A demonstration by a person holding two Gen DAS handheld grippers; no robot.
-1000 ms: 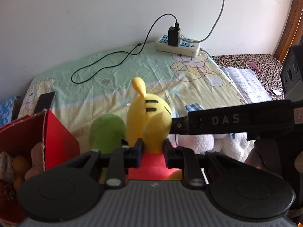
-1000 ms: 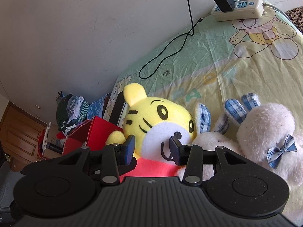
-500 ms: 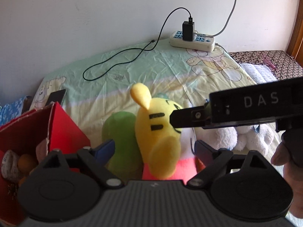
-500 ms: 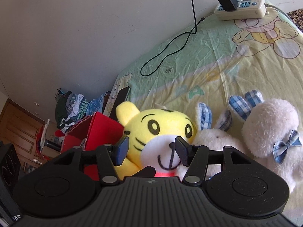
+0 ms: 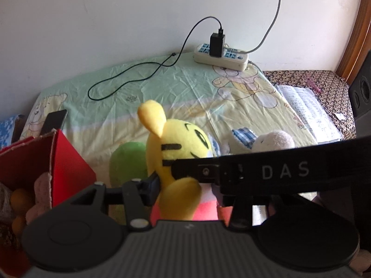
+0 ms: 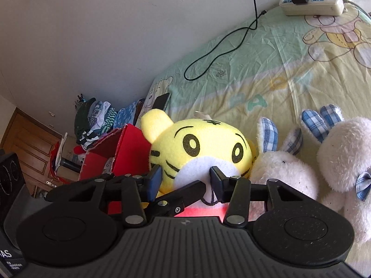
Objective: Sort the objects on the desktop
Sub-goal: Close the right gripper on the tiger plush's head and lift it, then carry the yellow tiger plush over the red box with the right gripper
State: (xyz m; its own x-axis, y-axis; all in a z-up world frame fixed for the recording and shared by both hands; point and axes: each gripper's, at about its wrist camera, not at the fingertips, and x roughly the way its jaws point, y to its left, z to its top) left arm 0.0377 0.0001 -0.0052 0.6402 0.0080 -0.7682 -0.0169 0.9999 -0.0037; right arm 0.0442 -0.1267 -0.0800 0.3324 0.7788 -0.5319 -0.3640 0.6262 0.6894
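A yellow tiger plush (image 5: 178, 148) with a red body stands on the bed sheet; in the right wrist view its face (image 6: 204, 153) fills the middle. My left gripper (image 5: 192, 192) has its jaws around the tiger's body and arm. My right gripper (image 6: 185, 180) has its jaws closed on the tiger's white muzzle; its black body crosses the left wrist view. A red cardboard box (image 5: 34, 162) with small toys inside stands at the left. A green plush (image 5: 127, 162) sits behind the tiger. Two white rabbit plushes (image 6: 285, 176) (image 6: 345, 162) lie to its right.
A power strip (image 5: 220, 55) with a black charger and cable lies by the wall. A phone (image 5: 54, 121) lies at the sheet's left edge. An open book (image 5: 306, 113) and a black speaker (image 5: 361, 88) are at the right. Clothes and a wooden door show at far left (image 6: 92, 120).
The left gripper opened wide, then closed in around the tiger's body. The tiger's face turned toward the right gripper, which stayed on its muzzle.
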